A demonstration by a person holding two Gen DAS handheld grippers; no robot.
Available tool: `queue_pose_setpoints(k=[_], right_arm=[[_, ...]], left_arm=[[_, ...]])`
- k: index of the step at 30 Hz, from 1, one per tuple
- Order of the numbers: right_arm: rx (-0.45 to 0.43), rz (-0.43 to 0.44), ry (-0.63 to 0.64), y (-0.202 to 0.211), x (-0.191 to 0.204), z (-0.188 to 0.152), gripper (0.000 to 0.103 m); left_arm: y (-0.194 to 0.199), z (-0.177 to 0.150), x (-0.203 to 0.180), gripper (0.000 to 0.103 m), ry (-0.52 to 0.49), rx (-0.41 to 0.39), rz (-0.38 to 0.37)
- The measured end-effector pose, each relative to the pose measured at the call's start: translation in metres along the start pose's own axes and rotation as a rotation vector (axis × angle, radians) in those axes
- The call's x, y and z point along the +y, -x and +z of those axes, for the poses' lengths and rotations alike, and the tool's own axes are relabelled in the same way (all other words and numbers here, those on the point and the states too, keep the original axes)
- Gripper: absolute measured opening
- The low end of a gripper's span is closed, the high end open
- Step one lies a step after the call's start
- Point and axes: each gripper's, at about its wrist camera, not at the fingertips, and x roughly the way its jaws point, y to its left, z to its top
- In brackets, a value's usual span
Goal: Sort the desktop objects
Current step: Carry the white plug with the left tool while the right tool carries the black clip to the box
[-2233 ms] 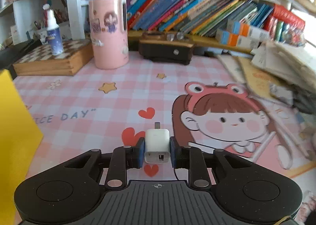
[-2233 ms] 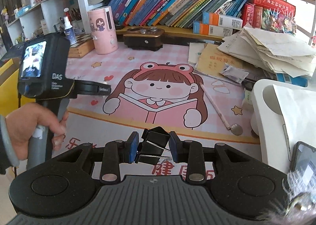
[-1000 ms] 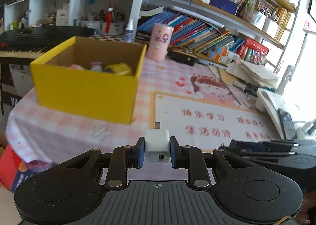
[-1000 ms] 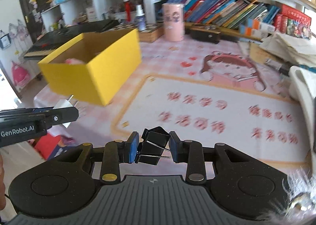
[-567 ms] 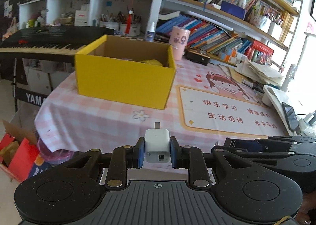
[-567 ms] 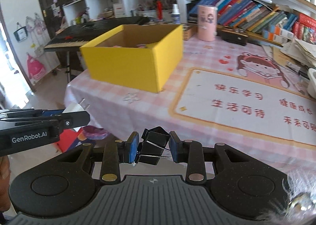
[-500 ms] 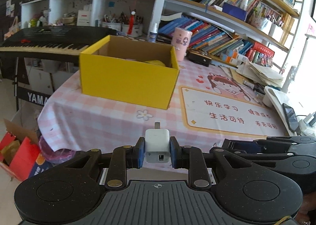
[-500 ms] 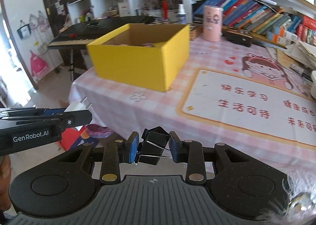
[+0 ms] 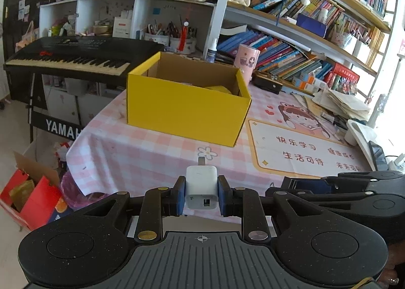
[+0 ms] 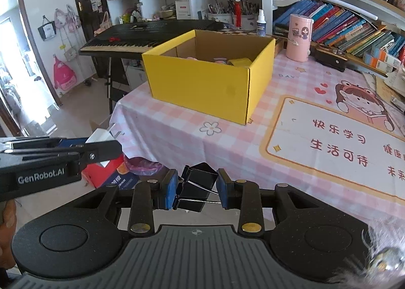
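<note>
My left gripper (image 9: pixel 201 194) is shut on a white USB charger plug (image 9: pixel 201 187), prongs pointing forward. My right gripper (image 10: pixel 196 191) is shut on a black binder clip (image 10: pixel 196 189). Both are held off the table's near edge, in front of an open yellow cardboard box (image 9: pixel 186 109) that also shows in the right wrist view (image 10: pixel 202 86). The box holds a few small items, partly hidden by its walls. The left gripper with the charger (image 10: pixel 101 135) shows at the left of the right wrist view. The right gripper's body (image 9: pixel 341 187) shows at the right of the left wrist view.
A pink checked tablecloth (image 9: pixel 141 152) covers the table, with a cartoon desk mat (image 10: pixel 341 142) to the right. A pink cylinder (image 10: pixel 298 38), books (image 9: pixel 291 61) and papers (image 9: pixel 341 102) line the back. A black keyboard (image 9: pixel 71 53) stands left. Red boxes (image 9: pixel 30 195) lie on the floor.
Both grippers have pulled back from over the desk mat to beyond the table's near edge, still holding the charger and the clip. In the last half second the view shifted only slightly.
</note>
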Motion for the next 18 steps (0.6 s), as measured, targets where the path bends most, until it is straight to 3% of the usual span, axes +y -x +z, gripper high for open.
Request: queue_pose_setpoints(k=[9, 18], right_arm=[[0.034, 0.011, -0.006, -0.02, -0.006, 0.01, 0.031], [-0.01, -0.003, -0.062, -0.037, -0.035, 0.04, 0.031]], left_arm=[[-0.025, 0.016, 0.005, 0.024, 0.016, 0.022, 0.006], [-0.054, 0.07, -0.003, 0.024, -0.006, -0.066, -0.001]])
